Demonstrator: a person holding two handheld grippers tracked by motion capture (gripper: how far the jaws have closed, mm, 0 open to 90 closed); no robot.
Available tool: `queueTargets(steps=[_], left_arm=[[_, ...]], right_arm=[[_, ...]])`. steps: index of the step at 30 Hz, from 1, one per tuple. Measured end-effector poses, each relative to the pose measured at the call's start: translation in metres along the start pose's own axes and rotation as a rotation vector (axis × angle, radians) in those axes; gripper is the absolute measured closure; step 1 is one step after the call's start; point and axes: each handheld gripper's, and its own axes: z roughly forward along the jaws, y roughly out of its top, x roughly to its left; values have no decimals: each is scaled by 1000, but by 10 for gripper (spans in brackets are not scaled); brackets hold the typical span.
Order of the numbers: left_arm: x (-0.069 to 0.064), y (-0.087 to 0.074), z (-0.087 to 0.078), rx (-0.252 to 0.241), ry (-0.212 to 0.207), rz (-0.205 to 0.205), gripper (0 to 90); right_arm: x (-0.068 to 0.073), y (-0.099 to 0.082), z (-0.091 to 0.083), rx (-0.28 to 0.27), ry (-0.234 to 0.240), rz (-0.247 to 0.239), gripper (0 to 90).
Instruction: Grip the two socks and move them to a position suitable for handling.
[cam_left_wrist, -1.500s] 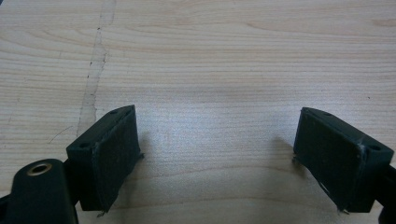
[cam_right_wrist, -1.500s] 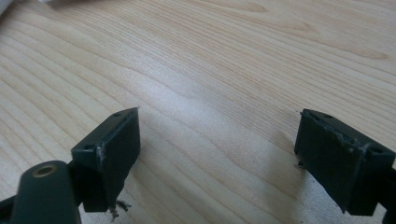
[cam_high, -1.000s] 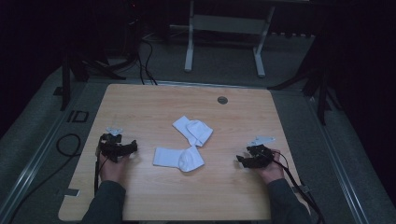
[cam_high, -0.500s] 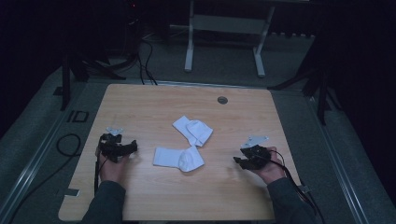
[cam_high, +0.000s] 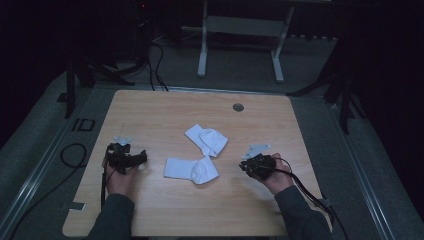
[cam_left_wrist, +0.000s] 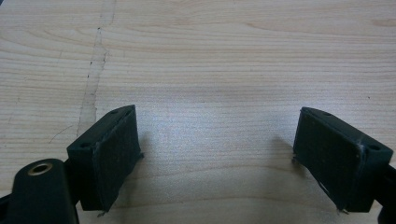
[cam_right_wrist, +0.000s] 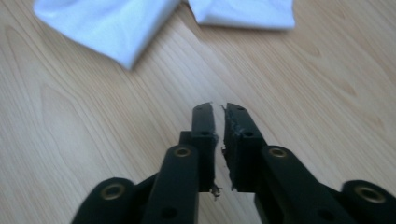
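Right tool (cam_high: 250, 164) nearer cropped socks (cam_right_wrist: 112, 28)

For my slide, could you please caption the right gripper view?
Right gripper, nearly shut on nothing, faces two white socks on the wooden table.

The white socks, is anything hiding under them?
Both white socks lie flat on the wooden table, their tips touching. Bare wood shows around them. Whatever is beneath the cloth is covered, so I cannot tell.

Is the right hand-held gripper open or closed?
Nearly closed: the right hand-held gripper has just been closing, a thin slit is left between its black jaws, nothing is between them, above the light wooden table.
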Motion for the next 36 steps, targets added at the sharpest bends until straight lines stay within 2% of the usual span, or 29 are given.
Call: queueTargets(steps=[5,10,16,19,22,28,33,36], left_arm=[[0,0,0,0,0,1,149],[0,0,0,1,0,2,150],[0,0,0,0,1,2,151],[-1,0,-1,0,-1,4,151],[-1,0,-1,0,-1,4,151],[-1,-1,-1,1,-3,4,151],[-2,-1,-1,2,-3,3,151],[-2,-1,-1,2,-2,3,151]], right_arm=[[8,16,7,-2,-11,-31,893],[17,32,16,-2,-7,-70,897],[26,45,25,-18,22,-100,897],[34,51,40,-5,45,-127,897],[35,51,51,4,74,-101,897],[44,45,69,56,105,-109,897],[46,43,69,65,125,-108,897],[52,41,65,79,152,-132,890]])
